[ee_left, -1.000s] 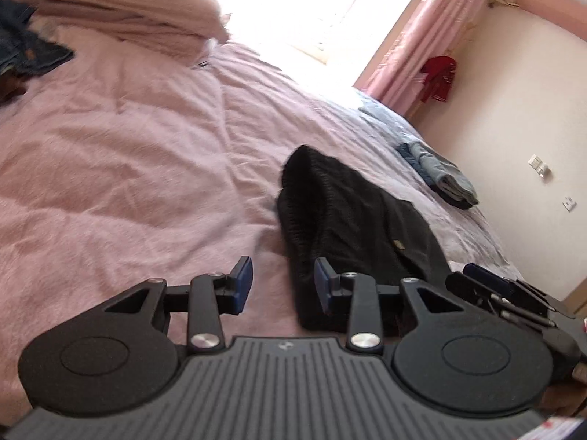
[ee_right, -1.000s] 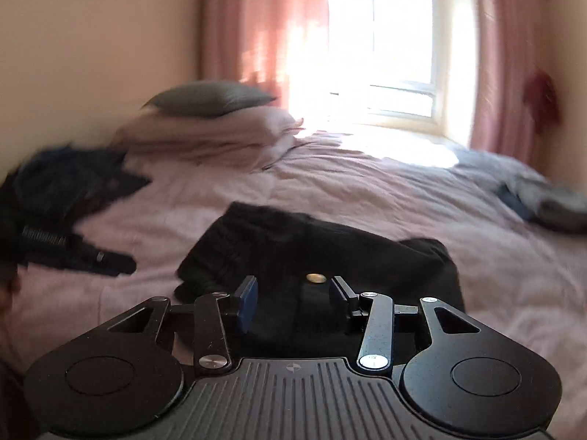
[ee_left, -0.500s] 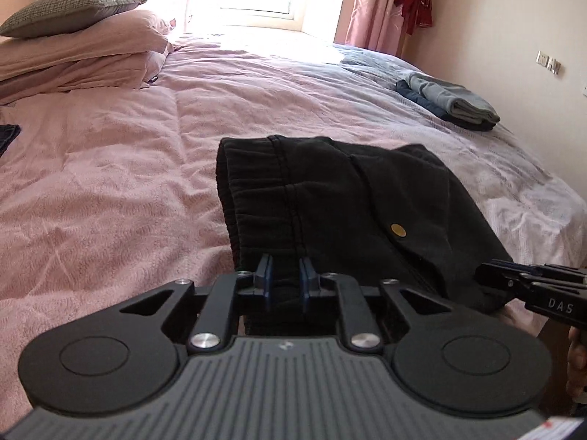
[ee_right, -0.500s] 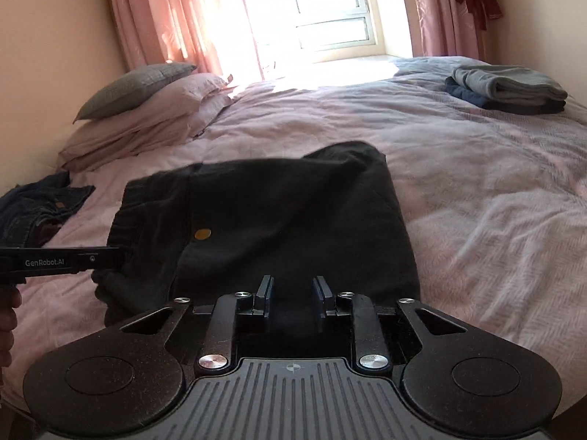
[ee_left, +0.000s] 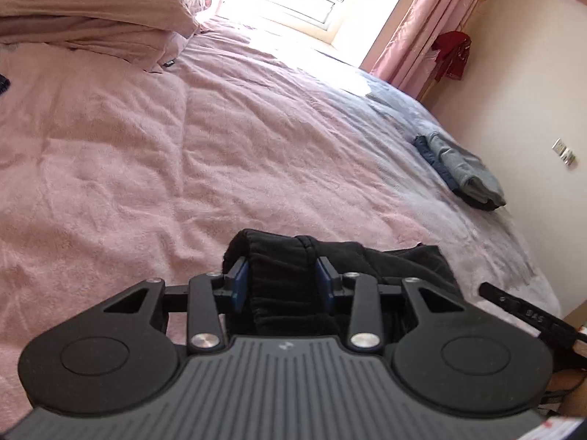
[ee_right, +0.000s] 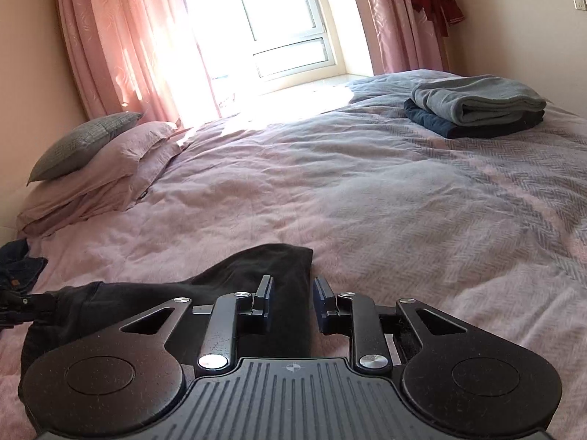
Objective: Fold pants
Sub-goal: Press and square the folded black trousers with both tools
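The black pants [ee_left: 403,260] sit bunched at the near edge of the pink bed [ee_left: 183,165]. In the left wrist view a thick roll of the waistband fills the gap of my left gripper [ee_left: 282,280]. Its jaws are opening, though both blue pads still touch the cloth. In the right wrist view my right gripper [ee_right: 293,295] is shut on an upright fold of the pants [ee_right: 146,300]. The cloth stretches from there to the left, toward the other gripper at the frame's edge.
A stack of folded clothes [ee_right: 477,106], grey-blue over dark, lies at the bed's far right. Pillows [ee_right: 91,168] are piled at the far left by the window. Dark jeans [ee_right: 18,267] lie at the left edge. A red garment [ee_right: 436,0] hangs on the wall.
The pants lay flat and folded before; now they are gathered and bunched between both grippers. The left jaws, narrow half a second ago, stand wider around a thick roll. Both views have swung.
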